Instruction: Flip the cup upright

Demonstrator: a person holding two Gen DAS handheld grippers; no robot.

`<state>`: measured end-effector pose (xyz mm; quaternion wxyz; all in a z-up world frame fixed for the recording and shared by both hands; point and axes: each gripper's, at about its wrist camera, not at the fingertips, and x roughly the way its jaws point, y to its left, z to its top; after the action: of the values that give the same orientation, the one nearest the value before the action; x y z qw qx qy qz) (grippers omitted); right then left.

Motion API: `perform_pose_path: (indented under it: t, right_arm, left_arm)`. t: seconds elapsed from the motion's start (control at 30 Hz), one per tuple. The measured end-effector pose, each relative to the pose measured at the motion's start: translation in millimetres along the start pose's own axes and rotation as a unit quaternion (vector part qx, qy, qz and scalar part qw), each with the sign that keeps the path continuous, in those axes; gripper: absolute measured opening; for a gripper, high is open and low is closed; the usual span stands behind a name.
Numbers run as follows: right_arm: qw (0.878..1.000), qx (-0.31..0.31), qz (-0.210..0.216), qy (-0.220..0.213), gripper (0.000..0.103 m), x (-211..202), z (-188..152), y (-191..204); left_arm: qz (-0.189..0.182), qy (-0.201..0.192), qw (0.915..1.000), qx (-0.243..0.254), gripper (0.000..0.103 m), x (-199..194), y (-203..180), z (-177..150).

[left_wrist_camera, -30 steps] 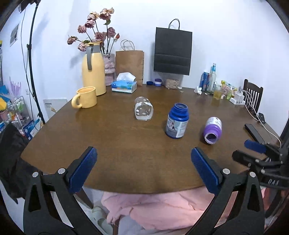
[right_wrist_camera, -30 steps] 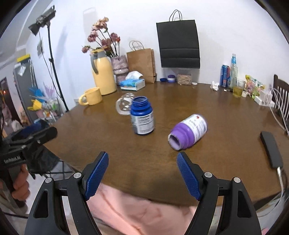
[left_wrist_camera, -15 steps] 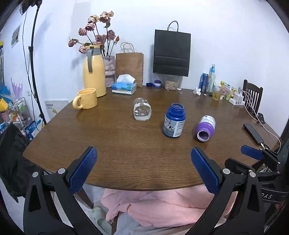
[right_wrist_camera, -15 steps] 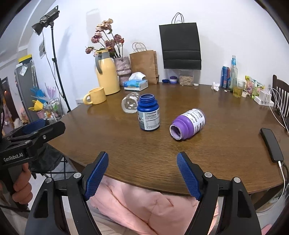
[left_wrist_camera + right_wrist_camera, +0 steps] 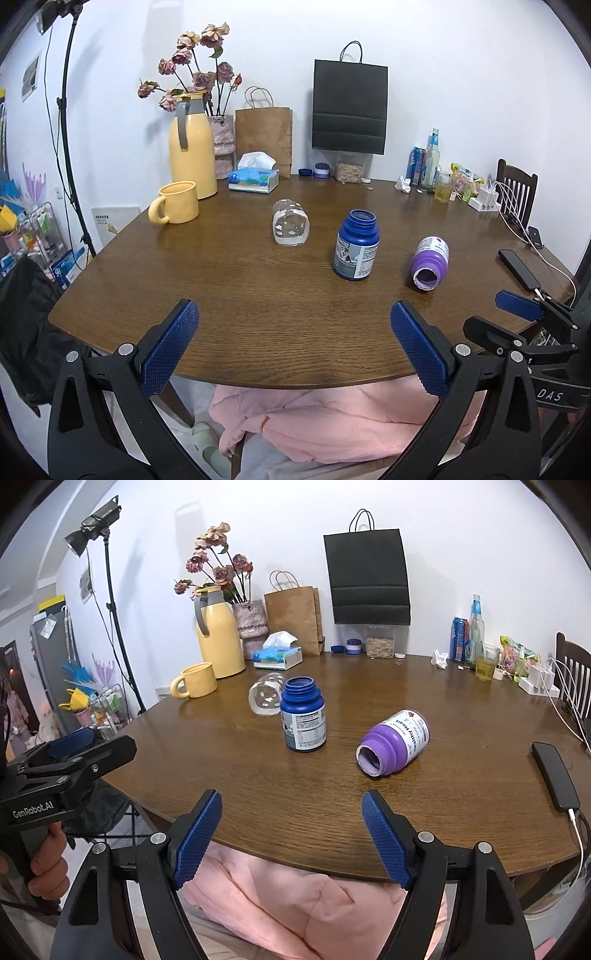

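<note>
A clear glass cup [image 5: 290,227] lies on its side near the middle of the round wooden table [image 5: 240,288]; it also shows in the right wrist view [image 5: 265,698], partly behind the blue bottle. My left gripper [image 5: 293,350] is open and empty at the table's near edge, well short of the cup. My right gripper [image 5: 291,836] is open and empty at the near edge too. In the left wrist view the right gripper [image 5: 517,314] shows at the right; in the right wrist view the left gripper [image 5: 74,753] shows at the left.
An open blue bottle [image 5: 355,245] stands upright right of the cup. An open purple bottle [image 5: 430,264] lies on its side further right. A yellow mug [image 5: 177,203], yellow jug [image 5: 192,147], tissue box [image 5: 253,177] and paper bags stand behind. A phone [image 5: 519,267] lies at the right edge.
Both grippers have drawn back from the table toward its near edge, so the objects look smaller and farther. Both stay open. The cup and bottles have not moved.
</note>
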<state>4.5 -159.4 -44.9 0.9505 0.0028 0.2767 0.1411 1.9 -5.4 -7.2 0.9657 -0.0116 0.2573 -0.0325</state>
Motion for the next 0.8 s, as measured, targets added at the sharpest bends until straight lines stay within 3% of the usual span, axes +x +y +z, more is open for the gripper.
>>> perform_pose_path:
  t: [0.8]
  right_arm:
    - [1.0, -0.001, 0.0, 0.0, 0.082, 0.0, -0.1, -0.1]
  left_arm:
    - [0.002, -0.001, 1.0, 0.005, 0.103, 1.0, 0.5, 0.3]
